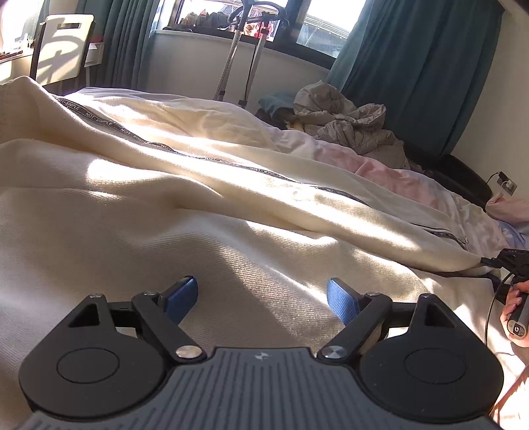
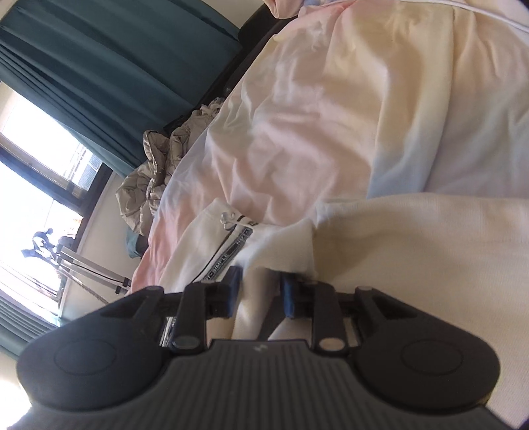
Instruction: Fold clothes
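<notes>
Left wrist view: left hand-held gripper (image 1: pixel 263 292) spread above cream garment (image 1: pixel 165 215).

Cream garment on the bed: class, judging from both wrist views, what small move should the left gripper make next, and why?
Probably lower the left gripper and close it on the cream garment beneath it. Its blue fingers stand wide apart above the cloth, gripping nothing, while the right gripper already pinches a fold of the garment's edge. A fold likely needs both corners held.

Lighting: hard sun from your far windows (image 1: pixel 317 23), blown out white. Streaked shadows on the cream garment (image 1: pixel 165 205). Right view motion-blurred; fisheye bends edges, corners black.
</notes>
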A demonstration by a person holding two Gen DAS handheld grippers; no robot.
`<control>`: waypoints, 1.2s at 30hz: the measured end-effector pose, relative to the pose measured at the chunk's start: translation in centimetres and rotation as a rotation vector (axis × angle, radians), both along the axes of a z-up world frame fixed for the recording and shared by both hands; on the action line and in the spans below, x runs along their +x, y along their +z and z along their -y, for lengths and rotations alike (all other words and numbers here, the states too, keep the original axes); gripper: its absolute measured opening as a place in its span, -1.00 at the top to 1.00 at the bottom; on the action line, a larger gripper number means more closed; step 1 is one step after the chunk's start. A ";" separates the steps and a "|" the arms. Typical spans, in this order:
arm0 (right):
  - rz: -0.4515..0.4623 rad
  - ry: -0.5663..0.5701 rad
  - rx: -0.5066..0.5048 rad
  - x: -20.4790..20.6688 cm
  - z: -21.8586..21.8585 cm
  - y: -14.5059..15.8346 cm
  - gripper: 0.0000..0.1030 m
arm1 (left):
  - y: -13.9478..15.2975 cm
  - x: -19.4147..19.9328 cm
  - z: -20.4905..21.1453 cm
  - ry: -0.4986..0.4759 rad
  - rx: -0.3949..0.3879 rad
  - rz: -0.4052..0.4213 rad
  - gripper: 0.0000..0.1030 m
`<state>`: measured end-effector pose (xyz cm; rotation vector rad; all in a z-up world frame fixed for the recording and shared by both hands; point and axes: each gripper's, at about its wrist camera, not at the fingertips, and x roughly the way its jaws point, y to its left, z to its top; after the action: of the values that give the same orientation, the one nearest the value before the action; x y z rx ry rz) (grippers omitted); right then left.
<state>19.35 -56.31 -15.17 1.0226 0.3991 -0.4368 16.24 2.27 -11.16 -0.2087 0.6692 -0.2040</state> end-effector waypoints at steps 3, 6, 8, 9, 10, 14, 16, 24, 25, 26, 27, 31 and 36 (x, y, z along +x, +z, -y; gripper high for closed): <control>-0.074 0.005 -0.066 2.0 -0.4 1.7 0.71 | -0.2 0.2 0.2 -0.002 0.010 -0.001 -0.70; -0.040 0.014 -0.192 2.5 -1.4 4.8 0.90 | -0.2 0.3 0.2 -0.002 0.013 -0.004 -0.70; 0.060 0.001 -0.242 1.4 -1.8 6.9 0.92 | -0.2 0.3 0.2 -0.001 0.012 0.000 -0.70; 0.091 -0.008 -0.257 0.8 -1.9 7.5 0.92 | -0.2 0.2 0.2 -0.001 0.013 0.002 -0.70; 0.098 -0.011 -0.268 0.3 -1.7 7.8 0.92 | -0.1 0.2 0.2 -0.002 0.015 0.002 -0.70; 0.008 0.003 -0.200 -1.0 -0.6 4.6 0.91 | -0.1 -0.1 0.2 -0.008 0.020 0.005 -0.70; -0.056 0.008 -0.142 -1.6 -0.1 2.2 0.90 | 0.1 -0.2 0.2 -0.008 0.022 0.011 -0.70; -0.165 0.068 -0.178 -4.4 -1.1 3.0 0.33 | 0.8 -0.7 0.8 -0.020 0.063 0.047 -0.70; -0.161 0.073 -0.196 -5.3 -1.8 3.7 0.31 | 0.9 -0.8 1.0 -0.023 0.078 0.053 -0.70; -0.156 0.078 -0.215 -6.2 -2.4 4.4 0.29 | 1.0 -0.9 1.2 -0.028 0.082 0.057 -0.70; -0.151 0.083 -0.233 -7.1 -3.1 5.1 0.27 | 1.2 -1.1 1.2 -0.032 0.084 0.065 -0.70; -0.132 0.176 -0.333 -11.0 -7.3 7.9 0.20 | 2.0 -2.3 1.4 -0.047 0.099 0.097 -0.70; -0.083 0.288 -0.421 -15.3 -12.3 10.6 0.20 | 3.3 -4.4 1.6 -0.077 0.112 0.140 -0.70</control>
<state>4.06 -43.98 -4.57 0.5294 0.4955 -0.2867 11.84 0.72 -7.83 -0.0602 0.5480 -0.2514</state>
